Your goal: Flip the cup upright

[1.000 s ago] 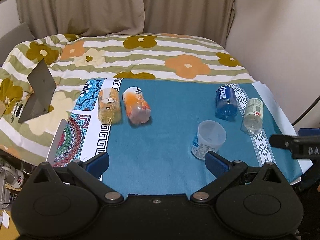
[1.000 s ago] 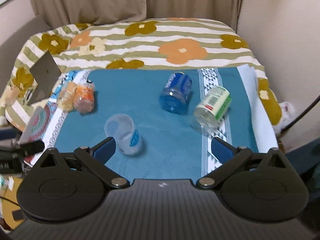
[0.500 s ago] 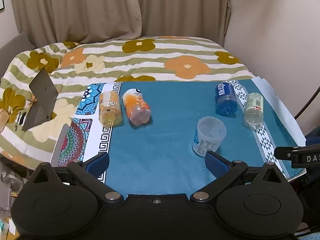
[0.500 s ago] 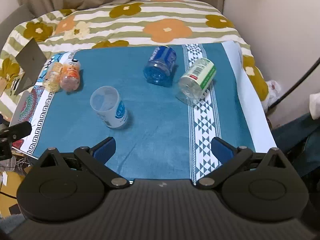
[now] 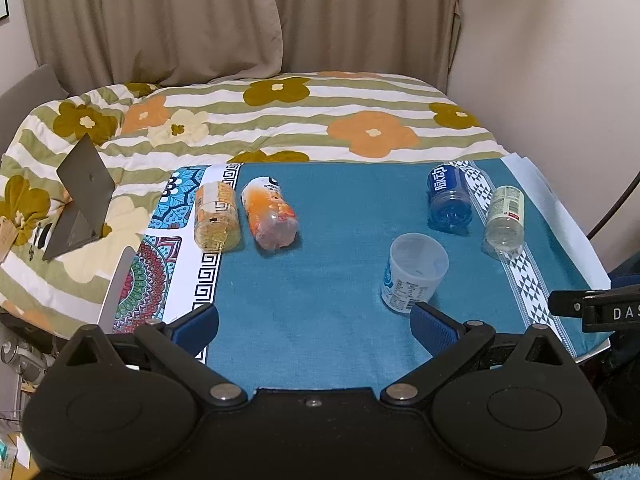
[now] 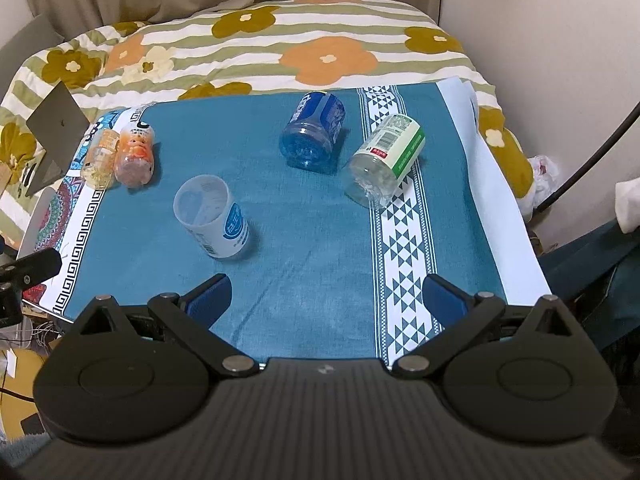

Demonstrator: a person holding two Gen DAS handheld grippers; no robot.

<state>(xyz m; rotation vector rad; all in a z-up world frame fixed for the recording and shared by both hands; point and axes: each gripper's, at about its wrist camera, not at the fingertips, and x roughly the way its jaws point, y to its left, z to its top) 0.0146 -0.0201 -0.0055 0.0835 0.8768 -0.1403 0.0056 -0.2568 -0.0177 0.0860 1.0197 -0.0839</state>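
- Both claws, left [image 5: 314,330] and right [image 6: 326,300], gape apart, holding nothing.
- Teal cloth [image 6: 280,184] covers the bed; curtains at 12 o'clock.
- Translucent cup [image 6: 212,216] stands upright, mouth up.

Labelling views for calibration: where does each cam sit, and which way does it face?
Left wrist: on the left gripper, facing forward over the teal cloth; its own open fingers frame the bottom, the white cup by its right finger.
Right wrist: on the right gripper, further right, facing the same way; own open fingers show.
Shared: cup, blue bottle, green-label bottle, floral quilt.
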